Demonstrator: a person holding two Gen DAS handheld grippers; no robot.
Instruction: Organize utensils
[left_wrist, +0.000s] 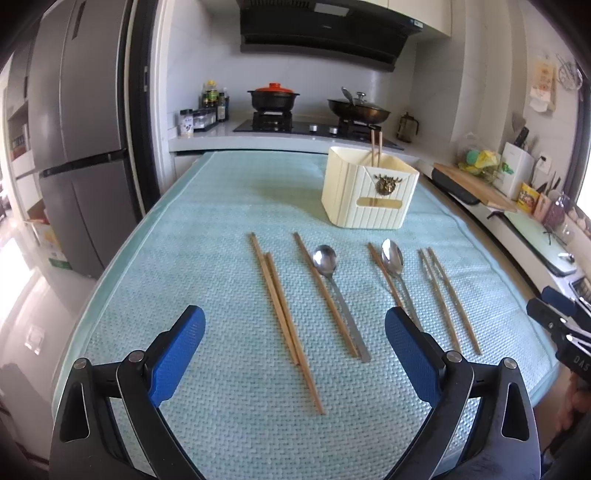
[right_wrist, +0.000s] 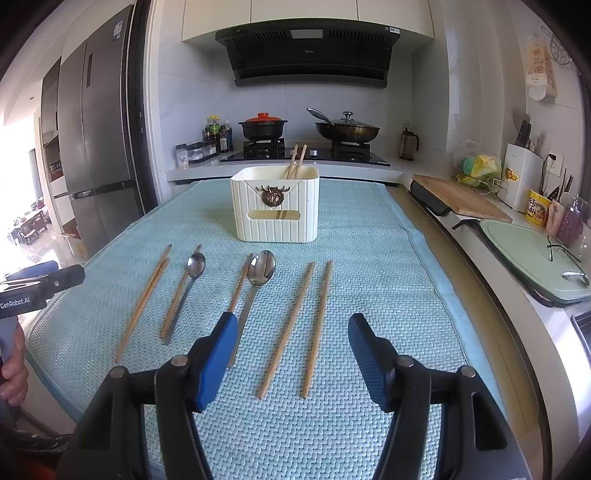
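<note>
Utensils: six loose chopsticks and two steel spoons lie in a row across the mat, handles toward us. From our left, a close pair of chopsticks (left_wrist: 282, 306), a single chopstick touching the left spoon (left_wrist: 325, 258), another against the right spoon (right_wrist: 261, 268), then the right-hand pair (right_wrist: 304, 325), slightly apart.

Holder: the cream ribbed utensil holder (right_wrist: 275, 206) stands upright behind the row, well apart from it, with two chopsticks (right_wrist: 295, 160) already leaning inside.

Right gripper: our right gripper (right_wrist: 291, 354) hovers above the near ends of the right-hand pair, jaws wide and empty, touching nothing.

Left gripper: our left gripper (left_wrist: 293, 354) hangs over the near ends of the left pair, jaws also spread wide, nothing between the pads.

Step in hand: we judge this the approach to a pick, most of the job still ahead.

Doing it well: the sticks are thin and flat on soft cloth, so we should come down low, straddle one stick across its width, and close near its middle so it does not tip. The spoons touch their neighbours; we would separate them before gripping.

Surface: a pale blue woven mat (right_wrist: 369, 258) covers the counter and should keep things from sliding.

Room: a kitchen, with a hob carrying a red-lidded pot (right_wrist: 263, 125) and a wok (right_wrist: 347, 131), a hood above, a grey fridge (left_wrist: 77, 147) to the left, a wooden chopping board (right_wrist: 458, 197) to the right.
</note>
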